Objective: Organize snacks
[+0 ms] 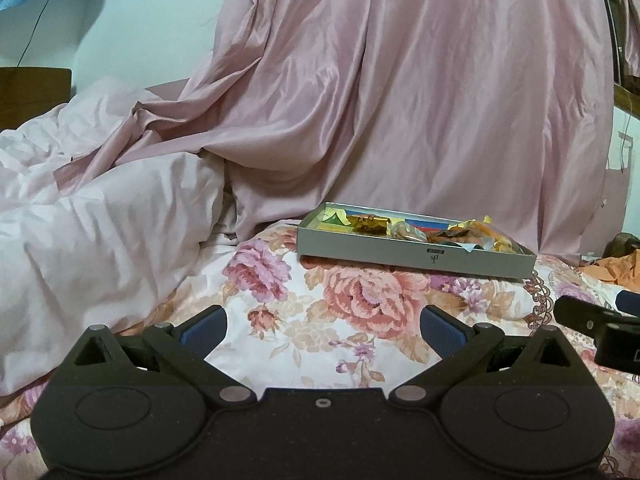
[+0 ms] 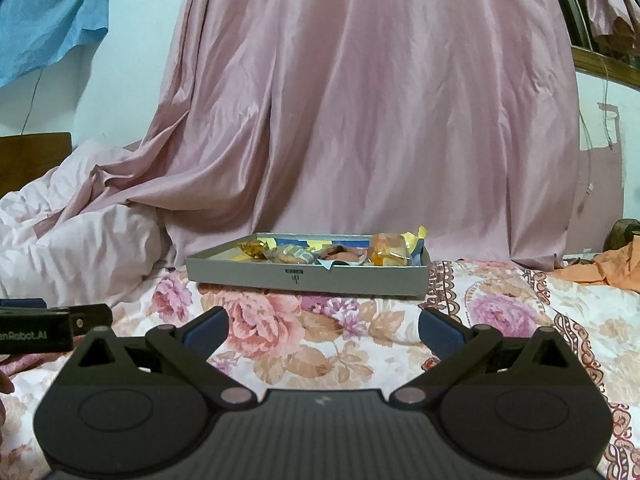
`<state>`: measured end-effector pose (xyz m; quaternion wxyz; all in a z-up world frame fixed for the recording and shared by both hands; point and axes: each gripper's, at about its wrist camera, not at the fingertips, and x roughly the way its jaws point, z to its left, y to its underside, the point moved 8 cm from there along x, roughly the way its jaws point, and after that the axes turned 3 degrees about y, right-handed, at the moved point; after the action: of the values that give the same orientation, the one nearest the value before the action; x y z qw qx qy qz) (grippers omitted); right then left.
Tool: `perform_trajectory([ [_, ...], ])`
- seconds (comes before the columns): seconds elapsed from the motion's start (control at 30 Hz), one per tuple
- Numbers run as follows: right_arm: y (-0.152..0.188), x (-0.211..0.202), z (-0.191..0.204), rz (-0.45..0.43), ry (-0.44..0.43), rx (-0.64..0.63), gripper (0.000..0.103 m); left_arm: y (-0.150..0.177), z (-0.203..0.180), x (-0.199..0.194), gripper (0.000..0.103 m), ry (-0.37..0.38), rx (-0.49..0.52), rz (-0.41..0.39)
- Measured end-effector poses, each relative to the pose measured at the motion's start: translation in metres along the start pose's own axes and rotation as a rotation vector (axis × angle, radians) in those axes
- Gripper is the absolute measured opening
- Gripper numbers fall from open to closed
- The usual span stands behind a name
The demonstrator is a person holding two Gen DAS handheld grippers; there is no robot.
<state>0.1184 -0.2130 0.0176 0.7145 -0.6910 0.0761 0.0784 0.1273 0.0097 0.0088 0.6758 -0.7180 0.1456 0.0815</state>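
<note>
Nearest the lens in the left wrist view, the left gripper fills the bottom of the frame with its black linkage, its two blue-padded fingers spread wide apart with nothing between them, only the floral bedspread showing in the gap. At the right edge of that frame, the black body of the other tool juts in just above the bedspread.

From the right wrist view, the right gripper sits likewise at the bottom of the frame, its jaws spread fully and holding nothing, not touching the box. At the left edge, the left tool's black housing with white lettering pokes in.

Beyond both, the grey box rests on the bedspread in the middle of each frame, flat and open at the top, its long axis running left to right across the picture, a small printed mark on its near wall. Wrapped snacks lie heaped inside it, gold, orange and yellow wrappers showing above the rim, more piled toward the right end. In the left wrist view, the box sits right of centre, angled so its right end comes nearer.

Behind the box hangs a pink curtain; a pale rumpled quilt lies at the left
</note>
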Motion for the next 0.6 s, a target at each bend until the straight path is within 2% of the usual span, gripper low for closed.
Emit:
perform_trajectory([
  [0.3,0.006,-0.004,0.004,0.014,0.003,-0.008,0.103,0.013,0.000,0.003,0.102,0.002,0.006,0.028],
  [0.6,0.022,0.007,0.004,0.090,-0.010,0.014,0.103,0.022,0.003,0.014,0.102,-0.006,0.001,0.077],
])
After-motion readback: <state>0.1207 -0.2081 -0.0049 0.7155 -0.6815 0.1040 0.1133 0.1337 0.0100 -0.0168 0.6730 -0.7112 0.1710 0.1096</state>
